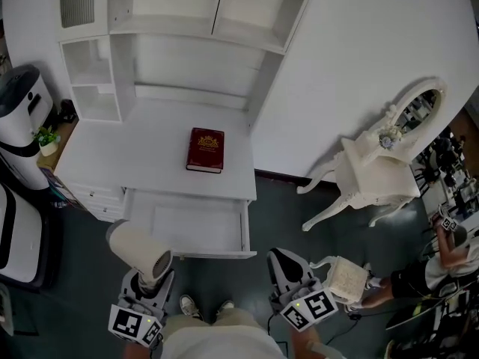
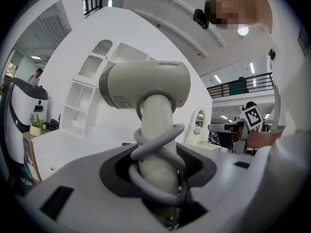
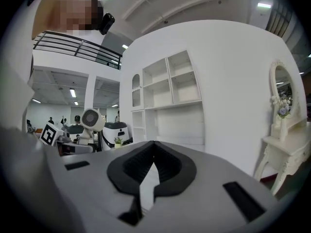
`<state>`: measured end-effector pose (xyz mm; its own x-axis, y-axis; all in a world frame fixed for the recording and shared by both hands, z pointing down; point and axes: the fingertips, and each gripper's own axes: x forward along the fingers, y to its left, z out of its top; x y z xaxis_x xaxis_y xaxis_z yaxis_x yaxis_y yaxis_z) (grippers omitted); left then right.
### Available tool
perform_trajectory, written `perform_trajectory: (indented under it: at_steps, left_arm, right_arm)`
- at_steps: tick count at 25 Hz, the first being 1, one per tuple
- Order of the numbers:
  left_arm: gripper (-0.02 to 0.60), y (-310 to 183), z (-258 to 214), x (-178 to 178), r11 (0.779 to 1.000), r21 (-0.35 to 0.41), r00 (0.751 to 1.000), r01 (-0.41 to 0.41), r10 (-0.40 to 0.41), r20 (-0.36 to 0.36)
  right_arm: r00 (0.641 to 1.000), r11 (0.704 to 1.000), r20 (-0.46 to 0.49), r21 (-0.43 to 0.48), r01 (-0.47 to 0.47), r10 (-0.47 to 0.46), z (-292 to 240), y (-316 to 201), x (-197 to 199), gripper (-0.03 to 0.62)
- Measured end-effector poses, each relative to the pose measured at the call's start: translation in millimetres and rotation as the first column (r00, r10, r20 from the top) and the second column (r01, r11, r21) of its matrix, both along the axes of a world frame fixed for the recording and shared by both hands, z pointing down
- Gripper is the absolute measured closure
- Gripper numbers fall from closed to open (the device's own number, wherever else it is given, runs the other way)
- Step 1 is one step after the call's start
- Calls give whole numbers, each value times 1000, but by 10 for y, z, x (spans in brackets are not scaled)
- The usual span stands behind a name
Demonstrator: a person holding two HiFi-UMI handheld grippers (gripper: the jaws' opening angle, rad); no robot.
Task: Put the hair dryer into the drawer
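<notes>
Left hand-held gripper (image 1: 152, 281) clamps hair dryer (image 1: 139, 250) handle; drawer (image 1: 191, 229) open.

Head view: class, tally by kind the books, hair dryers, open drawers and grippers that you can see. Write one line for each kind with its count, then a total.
red book: 1
hair dryer: 1
open drawer: 1
grippers: 2 (left gripper, right gripper)
Total: 5

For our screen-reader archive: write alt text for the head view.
The left gripper holds a beige hair dryer by its handle, just short of the open drawer of a white desk. The right gripper beside it carries nothing; a red book lies on the desk.
</notes>
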<state>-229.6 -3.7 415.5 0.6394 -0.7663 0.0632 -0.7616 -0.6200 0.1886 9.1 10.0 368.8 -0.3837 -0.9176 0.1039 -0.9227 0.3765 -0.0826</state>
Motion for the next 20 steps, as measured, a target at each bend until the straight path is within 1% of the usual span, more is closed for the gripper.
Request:
perform_trajectory:
  at_steps: [4,8,12,15,18,20]
  left_arm:
    - [374,-201,74,138,1000,-17,1000,-26,26,4]
    - [374,-406,104,279,999,-27,999,-34,35,24]
    - [374,-633,103,423,999,-34,999,-12,14,46]
    - [374,-808,78,561,999,-44,998,1,1,58]
    - [374,-980,116,695,999,-39,996,5,-1,93]
    - [374,-1068,179,779,999,-53,994,3,3,113]
  right_arm:
    - [999,999,5,-18,-32,32,81,-122,140,583]
    - [999,999,23,-28,-31,32,152,-322,238,583]
    - [998,1000,68,-22,-5,7,168,-618,398,583]
    - [994,1000,111,2,24,-24,54,-900,531,583]
    - [990,998,128,22,55,-57,-3,-1189,614,583]
    - [987,997,137,12,83,-84,46,-1320,633,583]
